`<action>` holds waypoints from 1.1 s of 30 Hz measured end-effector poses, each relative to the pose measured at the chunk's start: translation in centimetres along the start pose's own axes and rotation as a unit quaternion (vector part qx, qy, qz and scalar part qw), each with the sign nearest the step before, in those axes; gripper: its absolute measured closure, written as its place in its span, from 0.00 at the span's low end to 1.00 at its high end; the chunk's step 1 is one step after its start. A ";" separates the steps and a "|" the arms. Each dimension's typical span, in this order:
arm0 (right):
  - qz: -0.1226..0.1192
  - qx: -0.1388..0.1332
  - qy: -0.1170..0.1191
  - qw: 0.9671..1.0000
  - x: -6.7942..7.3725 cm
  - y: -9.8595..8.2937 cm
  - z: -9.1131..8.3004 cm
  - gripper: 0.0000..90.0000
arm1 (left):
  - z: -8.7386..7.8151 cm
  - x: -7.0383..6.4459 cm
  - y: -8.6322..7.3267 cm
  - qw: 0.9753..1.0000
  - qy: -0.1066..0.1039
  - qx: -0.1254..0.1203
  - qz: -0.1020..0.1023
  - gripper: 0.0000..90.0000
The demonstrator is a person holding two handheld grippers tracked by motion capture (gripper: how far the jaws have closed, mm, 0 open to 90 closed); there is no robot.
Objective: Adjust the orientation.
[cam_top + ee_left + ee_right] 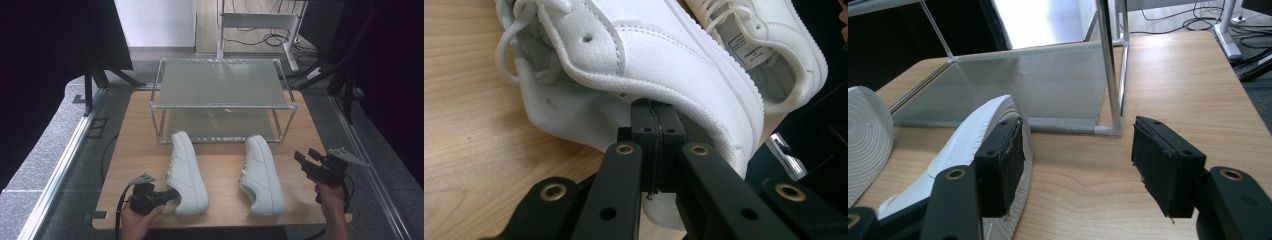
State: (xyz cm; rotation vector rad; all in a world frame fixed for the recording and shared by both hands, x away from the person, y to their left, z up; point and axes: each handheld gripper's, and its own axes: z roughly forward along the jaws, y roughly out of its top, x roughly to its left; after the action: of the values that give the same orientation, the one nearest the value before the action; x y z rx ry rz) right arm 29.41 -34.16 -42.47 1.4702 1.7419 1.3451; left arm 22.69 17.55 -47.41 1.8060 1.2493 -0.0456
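High view: wooden table (pixel 220 165) on grey floor (pixel 45 150).

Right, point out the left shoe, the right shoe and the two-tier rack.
left shoe (pixel 186 172), high view, on its white upper near the laces.
right shoe (pixel 262 175), high view, on the middle of its upper.
two-tier rack (pixel 220 82), high view, on its top shelf.

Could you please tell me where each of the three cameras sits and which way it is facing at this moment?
High view: fixed above the person's side, facing forward and down on the table, rack and two shoes; both hands and grippers enter at the bottom.
Left gripper view: rides the left gripper, facing the left shoe, its fingers shut on the heel.
Right gripper view: rides the right gripper, facing the rack, fingers open beside the right shoe.
All three views share the shoes.
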 end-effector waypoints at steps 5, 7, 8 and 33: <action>0.005 -0.003 -0.001 1.000 -0.1 0.1 -0.4 0.42 | 0.4 -0.2 0.6 1.000 -0.003 0.001 0.003 1.00; 0.005 -0.003 -0.001 1.000 -0.1 0.1 -0.6 0.42 | 0.8 -0.2 1.0 1.000 -0.007 0.003 0.005 0.99; 0.005 -0.003 -0.001 1.000 -0.1 0.1 -0.7 0.42 | 1.0 -0.3 1.2 1.000 -0.007 0.005 0.007 0.99; 0.008 0.009 0.005 1.000 -0.9 0.3 -0.8 0.42 | 8.0 -6.0 7.2 0.995 -0.058 0.041 0.071 0.97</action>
State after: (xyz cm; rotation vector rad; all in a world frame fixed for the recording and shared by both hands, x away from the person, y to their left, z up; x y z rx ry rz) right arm 29.14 -35.33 -42.07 1.4921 1.7579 1.3504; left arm 28.67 7.15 -44.51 1.9309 1.0478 -0.1220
